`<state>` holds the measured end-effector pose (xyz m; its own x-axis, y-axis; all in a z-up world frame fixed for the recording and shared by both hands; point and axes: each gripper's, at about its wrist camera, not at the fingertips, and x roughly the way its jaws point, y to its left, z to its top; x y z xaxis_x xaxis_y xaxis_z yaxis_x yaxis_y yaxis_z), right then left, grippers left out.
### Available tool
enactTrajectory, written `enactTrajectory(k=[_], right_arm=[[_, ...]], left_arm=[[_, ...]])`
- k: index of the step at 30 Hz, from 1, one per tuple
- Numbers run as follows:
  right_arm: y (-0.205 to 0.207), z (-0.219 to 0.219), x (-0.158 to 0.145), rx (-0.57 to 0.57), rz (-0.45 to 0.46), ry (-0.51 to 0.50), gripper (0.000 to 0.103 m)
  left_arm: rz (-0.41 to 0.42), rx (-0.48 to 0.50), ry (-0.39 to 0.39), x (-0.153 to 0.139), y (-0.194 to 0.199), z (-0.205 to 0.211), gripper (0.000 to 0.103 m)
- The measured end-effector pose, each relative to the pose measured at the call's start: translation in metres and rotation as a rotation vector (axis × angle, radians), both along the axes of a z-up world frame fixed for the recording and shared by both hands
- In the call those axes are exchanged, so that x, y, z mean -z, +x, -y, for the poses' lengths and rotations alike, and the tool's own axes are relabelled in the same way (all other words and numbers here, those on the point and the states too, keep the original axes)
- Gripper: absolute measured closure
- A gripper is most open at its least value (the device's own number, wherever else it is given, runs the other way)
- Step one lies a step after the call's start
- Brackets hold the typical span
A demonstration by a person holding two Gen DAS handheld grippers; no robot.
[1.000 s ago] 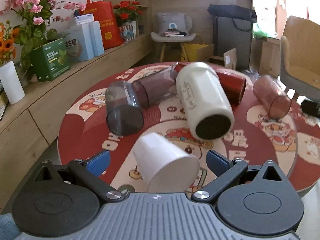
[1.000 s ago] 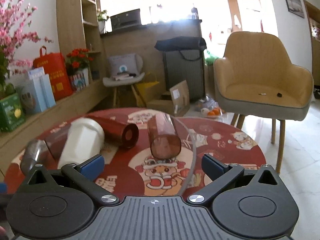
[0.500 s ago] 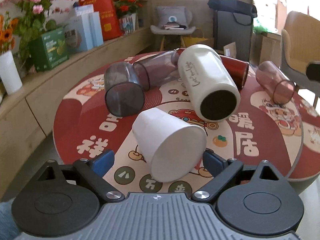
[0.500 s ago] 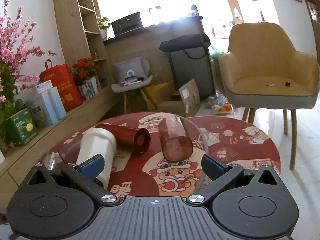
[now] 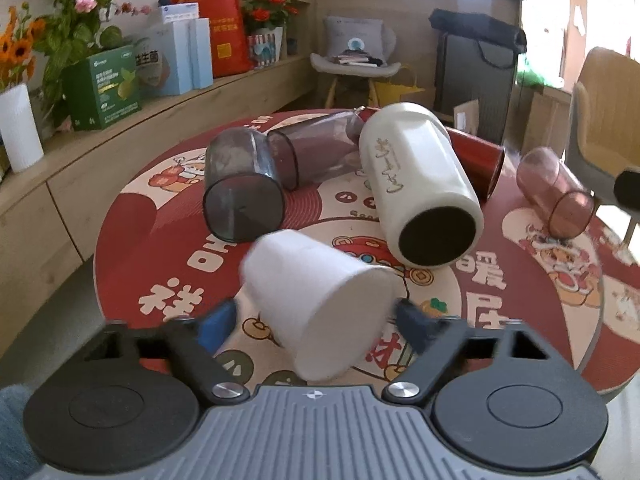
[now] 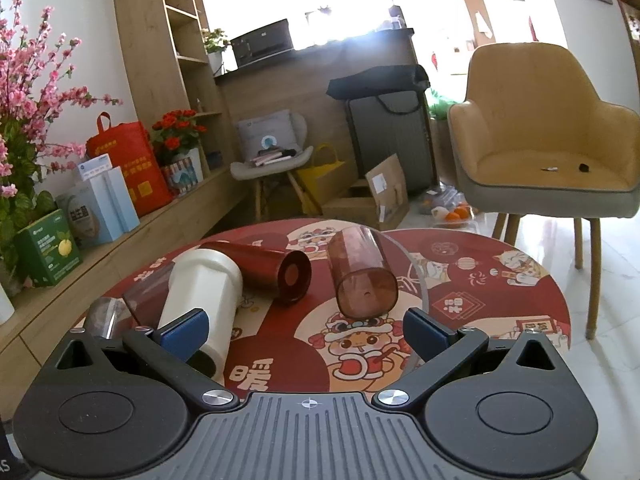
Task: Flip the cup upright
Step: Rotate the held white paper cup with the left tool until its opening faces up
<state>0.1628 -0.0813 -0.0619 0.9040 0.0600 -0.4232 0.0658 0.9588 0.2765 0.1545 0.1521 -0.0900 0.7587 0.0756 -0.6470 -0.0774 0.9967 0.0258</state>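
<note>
**Left tongs around the white cup, grip not yet made**

Our left gripper has its two blue pads on either side of the white paper cup. The pads are apart, and a gap shows beside the left pad; the right pad is very near the rim, but with the blur we cannot tell if it touches. The cup lies on its side on the round table, its closed base turned toward the camera and tilted to the left, its mouth away from us.

Our right gripper is also apart and holds nothing. It hovers above the near edge of the table, with the brown tumbler just beyond its fingers.

Farther out lie the cream bottle, the grey tumbler, a second smoky tumbler and the red can, all on their sides.

We judge that the step in hand is the approach to the paper cup. The next move calls for closing softly, because thin paper will crush easily, then lifting a little and turning the wrist so the base goes down. The grey tumbler is near, so the turn needs room.
</note>
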Motion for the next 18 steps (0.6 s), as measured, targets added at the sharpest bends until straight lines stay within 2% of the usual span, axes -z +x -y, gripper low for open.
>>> enactTrajectory(k=[7, 14, 18], right_arm=[[0.003, 0.000, 0.002, -0.003, -0.005, 0.002, 0.000], [0.004, -0.002, 0.003, -0.001, -0.009, 0.004, 0.000], [0.005, -0.002, 0.004, -0.001, -0.012, 0.006, 0.000]], left_arm=[[-0.013, -0.030, -0.075, -0.009, 0.000, -0.016, 0.026], [0.004, 0.023, -0.098, -0.024, -0.006, -0.012, 0.031], [-0.004, 0.021, -0.113, -0.024, -0.002, -0.014, 0.032]])
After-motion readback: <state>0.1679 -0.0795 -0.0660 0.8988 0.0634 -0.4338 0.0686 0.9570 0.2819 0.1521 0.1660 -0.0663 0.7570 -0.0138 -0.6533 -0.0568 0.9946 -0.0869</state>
